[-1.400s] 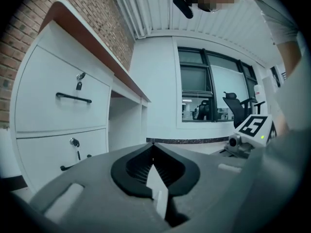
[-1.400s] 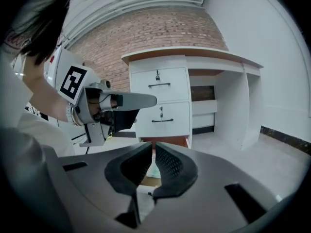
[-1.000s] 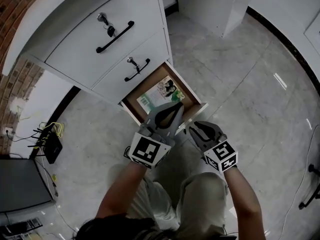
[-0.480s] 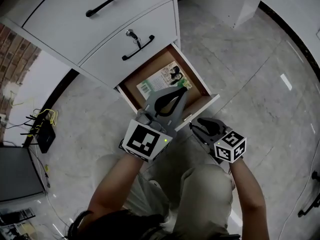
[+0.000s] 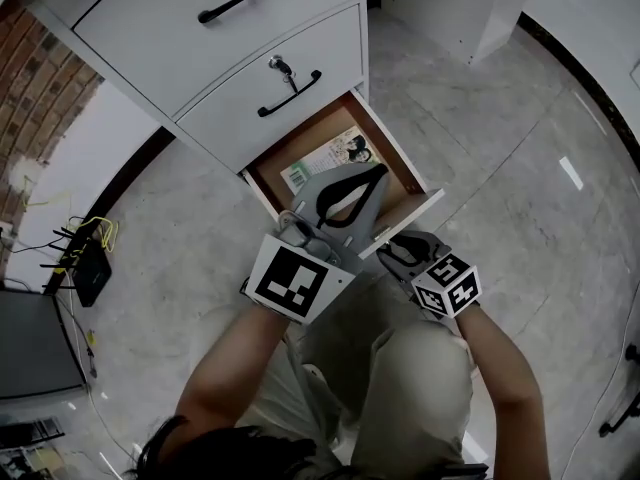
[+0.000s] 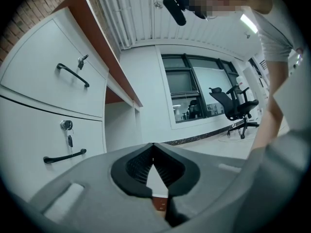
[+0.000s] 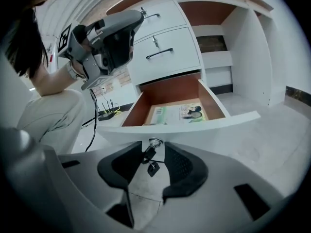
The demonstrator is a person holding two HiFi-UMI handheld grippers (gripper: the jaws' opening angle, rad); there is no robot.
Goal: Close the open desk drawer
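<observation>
The drawer (image 5: pixel 412 218) stands pulled out under the bench, with a booklet (image 5: pixel 330 158) inside. The left hand-held gripper (image 5: pixel 374 175), jaws together, hangs over it. The right hand-held gripper (image 7: pixel 153 150), its jaws apart and just now opening, has the drawer front's lock (image 7: pixel 154 142) and dangling key (image 7: pixel 148 158) between them.

drawer (image 5: pixel 408 221): white front, brown inside
booklet (image 5: pixel 325 160): green and white
handles (image 5: pixel 290 94): black
floor (image 5: pixel 520 168): pale grey, veined

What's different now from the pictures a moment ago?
The right gripper has just been opening its jaws at the front of the drawer; the key shows between them, not gripped. Nothing was grabbed. The drawer stayed open with the booklet inside, and the left gripper stayed shut above it.
</observation>
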